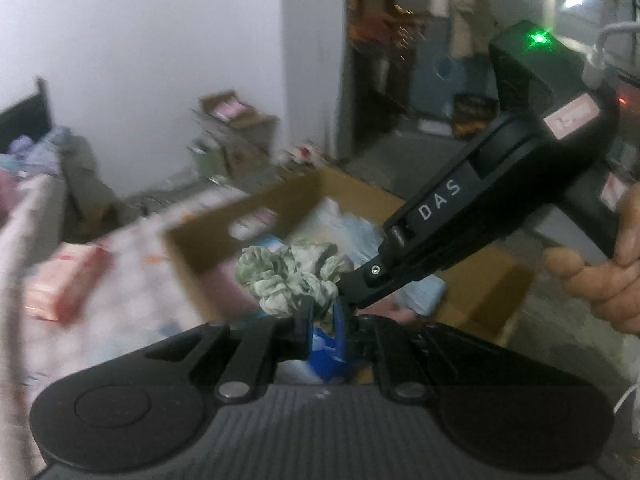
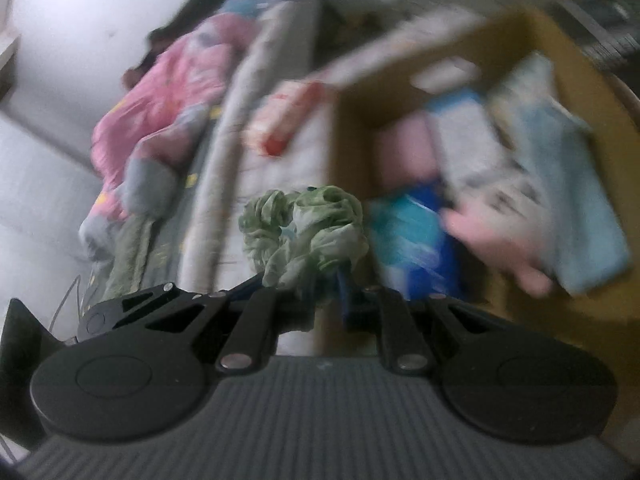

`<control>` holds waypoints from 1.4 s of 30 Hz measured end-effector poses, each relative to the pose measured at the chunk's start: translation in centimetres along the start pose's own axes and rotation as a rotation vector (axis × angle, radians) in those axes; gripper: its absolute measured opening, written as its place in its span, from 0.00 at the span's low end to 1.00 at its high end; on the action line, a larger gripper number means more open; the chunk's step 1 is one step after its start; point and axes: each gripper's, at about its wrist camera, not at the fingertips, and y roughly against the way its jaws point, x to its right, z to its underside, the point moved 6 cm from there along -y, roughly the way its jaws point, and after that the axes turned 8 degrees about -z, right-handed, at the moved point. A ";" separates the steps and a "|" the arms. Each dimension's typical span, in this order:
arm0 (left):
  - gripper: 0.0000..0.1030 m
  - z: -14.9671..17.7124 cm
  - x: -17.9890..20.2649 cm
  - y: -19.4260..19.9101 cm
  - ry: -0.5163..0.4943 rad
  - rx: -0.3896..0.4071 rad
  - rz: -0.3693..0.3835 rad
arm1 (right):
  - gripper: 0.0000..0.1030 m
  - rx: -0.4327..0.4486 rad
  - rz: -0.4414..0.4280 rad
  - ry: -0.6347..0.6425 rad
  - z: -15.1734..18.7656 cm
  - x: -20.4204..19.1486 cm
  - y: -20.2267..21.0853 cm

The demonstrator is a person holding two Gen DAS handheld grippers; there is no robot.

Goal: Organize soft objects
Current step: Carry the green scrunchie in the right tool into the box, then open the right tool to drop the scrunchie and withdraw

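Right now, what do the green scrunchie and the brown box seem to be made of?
The green scrunchie looks like thin, soft fabric with a slight sheen: it is gathered into many fine wrinkles. The brown box looks like plain matte cardboard: flat, stiff brown walls with a cut handle slot. Blur leaves both somewhat uncertain.

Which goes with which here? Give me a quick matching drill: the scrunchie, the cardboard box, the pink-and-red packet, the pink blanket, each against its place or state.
Things:
1. green-and-white scrunchie
2. cardboard box
3. pink-and-red packet
4. pink blanket

Places or states:
A. lying on the bed beside the box, outside it
B. bunched up along the wall side of the bed
C. pinched by both the left gripper and the right gripper
D. open, already holding folded cloths and packets

Pairs: 1-C, 2-D, 3-A, 4-B
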 end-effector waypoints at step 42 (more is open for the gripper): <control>0.78 6.2 -8.2 5.6 0.336 -0.028 -0.083 | 0.50 0.029 -0.067 0.044 1.6 0.7 -1.0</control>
